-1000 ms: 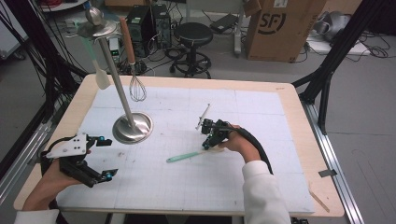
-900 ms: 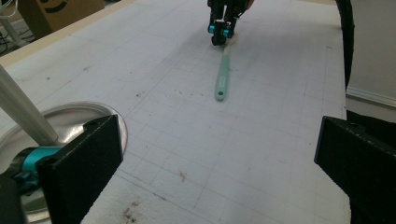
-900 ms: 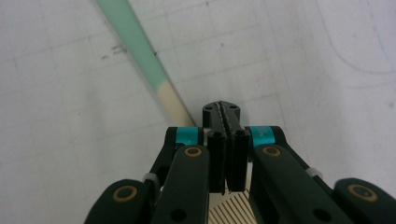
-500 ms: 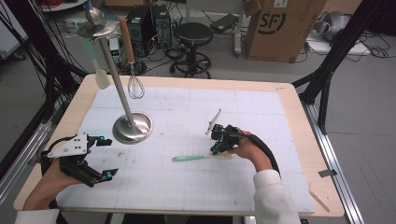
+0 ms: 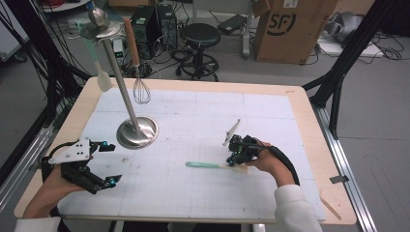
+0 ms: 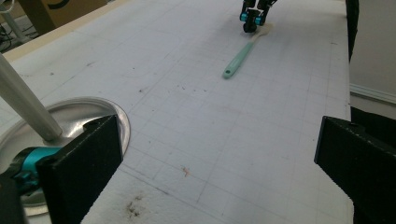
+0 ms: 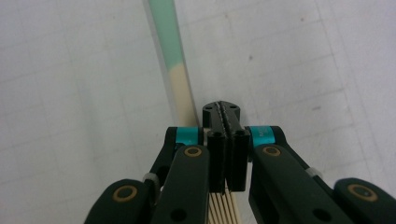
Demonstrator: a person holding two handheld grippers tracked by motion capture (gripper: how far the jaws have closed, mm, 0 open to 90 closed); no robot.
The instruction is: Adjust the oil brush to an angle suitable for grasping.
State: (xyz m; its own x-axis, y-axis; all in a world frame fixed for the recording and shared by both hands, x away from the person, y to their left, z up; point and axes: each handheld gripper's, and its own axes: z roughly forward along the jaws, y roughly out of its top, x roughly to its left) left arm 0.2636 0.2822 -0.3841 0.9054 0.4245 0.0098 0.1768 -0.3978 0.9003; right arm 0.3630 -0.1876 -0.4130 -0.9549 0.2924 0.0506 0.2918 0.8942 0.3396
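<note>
- One table [image 5: 300,96], topped with a white gridded mat [image 5: 203,111], carries all the work.
- One stand [image 5: 138,133] sits on the mat's far left. Its round metal base is flat and its pole leans, with a whisk [image 5: 141,89] hanging from the top.
- Left gripper [image 5: 113,163]: released, jaws spread wide with nothing between them. It is at the near left corner, well apart from the spatula [image 5: 205,165].
- Right gripper [image 5: 233,160]: clenched, pads pressed together. Its tips are down on the spatula's pale slatted head.
  - In the right gripper view, the slats run under the jaws and the handle [image 7: 164,28] passes just to one side of them.
  - Whether a thin edge of the head is pinched cannot be told.
- Spatula: lies flat on the mat, near the middle and toward the near edge.
  - Its long axis runs left to right across the table.
  - The green handle end points toward the left gripper and the head lies at the right gripper.
- Judgement: the right hand is far nearer. Any lift or drag starts from the head end, with the handle trailing away toward the left. A tip-only hold on that end risks the spatula pivoting.
</note>
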